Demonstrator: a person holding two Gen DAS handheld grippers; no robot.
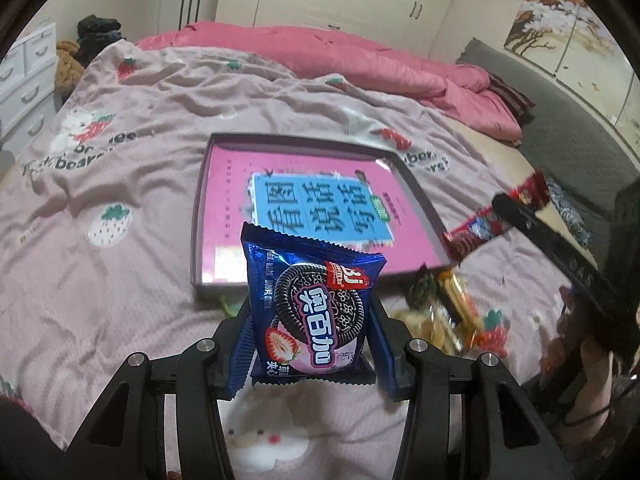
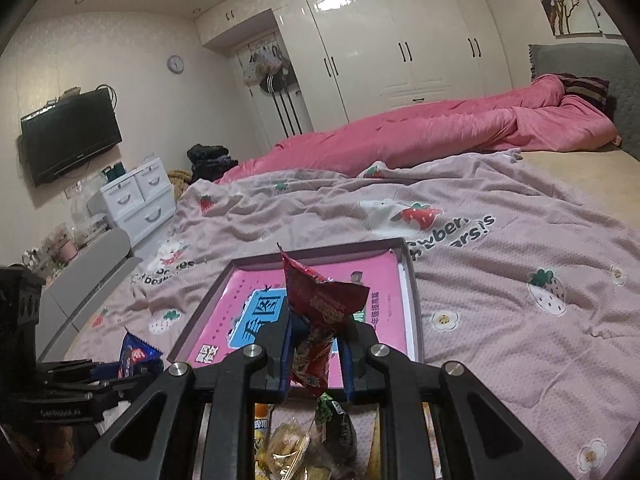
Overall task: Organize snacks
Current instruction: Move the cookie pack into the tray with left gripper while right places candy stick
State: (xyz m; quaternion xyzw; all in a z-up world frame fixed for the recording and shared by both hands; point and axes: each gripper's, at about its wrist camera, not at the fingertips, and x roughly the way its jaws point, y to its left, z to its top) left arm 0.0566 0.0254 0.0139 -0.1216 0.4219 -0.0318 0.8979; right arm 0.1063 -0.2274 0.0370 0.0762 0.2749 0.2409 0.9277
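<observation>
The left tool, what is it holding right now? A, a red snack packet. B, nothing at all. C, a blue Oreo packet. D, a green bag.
C: the left tool is shut on the blue Oreo packet, held upright in front of the pink-lined box, while the red snack packet sits in the right tool.

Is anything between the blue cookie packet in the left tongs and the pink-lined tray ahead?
Nothing visible. The blue foil cookie packet is held above the pink bedspread, and the shallow pink-lined tray lies just beyond, empty.
</observation>
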